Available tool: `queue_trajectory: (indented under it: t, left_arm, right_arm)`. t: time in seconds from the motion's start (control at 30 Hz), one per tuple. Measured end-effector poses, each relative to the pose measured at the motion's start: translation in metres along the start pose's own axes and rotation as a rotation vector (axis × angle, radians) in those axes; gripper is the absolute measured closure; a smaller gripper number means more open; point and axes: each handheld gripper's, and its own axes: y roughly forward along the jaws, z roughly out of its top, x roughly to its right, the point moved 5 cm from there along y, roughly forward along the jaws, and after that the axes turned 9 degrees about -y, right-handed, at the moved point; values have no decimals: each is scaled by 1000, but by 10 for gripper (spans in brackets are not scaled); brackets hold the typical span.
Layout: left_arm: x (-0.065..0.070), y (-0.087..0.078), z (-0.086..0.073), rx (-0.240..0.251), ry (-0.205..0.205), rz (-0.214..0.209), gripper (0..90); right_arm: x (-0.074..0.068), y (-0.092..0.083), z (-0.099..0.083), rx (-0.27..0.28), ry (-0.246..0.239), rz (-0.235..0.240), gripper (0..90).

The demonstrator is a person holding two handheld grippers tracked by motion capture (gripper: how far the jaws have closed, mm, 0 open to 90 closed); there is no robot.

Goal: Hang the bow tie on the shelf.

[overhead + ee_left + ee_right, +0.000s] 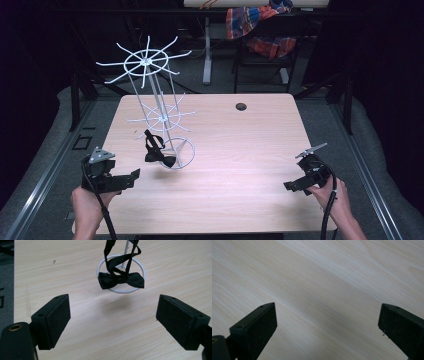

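Two black jaws of the left hand-held gripper spread wide, nothing between them, hovering low over the pale wood tabletop. Just ahead, a black bow tie hanging by its strap from the white wire rack, dangling over the rack's ring base and, by its shadow, just clear of the wood. Right hand-held gripper likewise agape and empty, well apart at the tabletop's near right edge.

Likely step: taking the bow tie off its hook. Best approached straight ahead with the left jaws level with the knot, closing on the centre knot rather than a wing, so the fabric does not fold or slip. Then lifting up and along the prong to free the strap. Worth steadying the leaning rack with the right, since a tug could tip it.
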Motion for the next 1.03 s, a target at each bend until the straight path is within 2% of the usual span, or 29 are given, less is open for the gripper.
queue_trajectory:
  t: [0.03,0.13,0.27,0.33,0.4,0.57,0.6,0.67,0.7,0.83,1.0,1.03]
  left_arm:
    - [-1,0,-1,1,-4,4,111]
    - [-5,-1,-5,-15,-5,12,83]
    - [-10,1,-11,-33,-17,25,54]
    - [-14,3,-14,-51,-16,34,32]
    - [-20,7,-20,-89,-28,39,6]
    - [-27,12,-28,-116,-41,45,1]
    - [-29,15,-32,-138,-44,50,1]
    - [-30,17,-34,-150,-45,49,1]
    - [-32,21,-36,-167,-42,46,1]
    - [-35,27,-39,-196,-43,42,1]
    - [-36,28,-39,-199,-39,46,0]
    - [-36,28,-39,-192,-44,48,0]
  right_arm:
    - [-2,1,1,17,14,5,18]
    - [0,-1,0,1,-5,1,17]
    - [0,-1,-1,-6,-7,-3,18]
    - [0,-1,-1,-11,-7,-3,18]
    - [0,-1,-1,-14,-11,-3,18]
    - [-2,-2,-1,2,-7,3,17]
    - [-2,-2,-1,4,-8,7,17]
    - [-1,-1,-1,-4,-18,3,17]
    - [-1,0,-2,-27,-20,10,17]
    - [-2,2,-2,-37,-39,19,17]
    - [-3,2,-2,-21,-38,25,17]
    - [-1,2,-2,-30,-49,13,16]
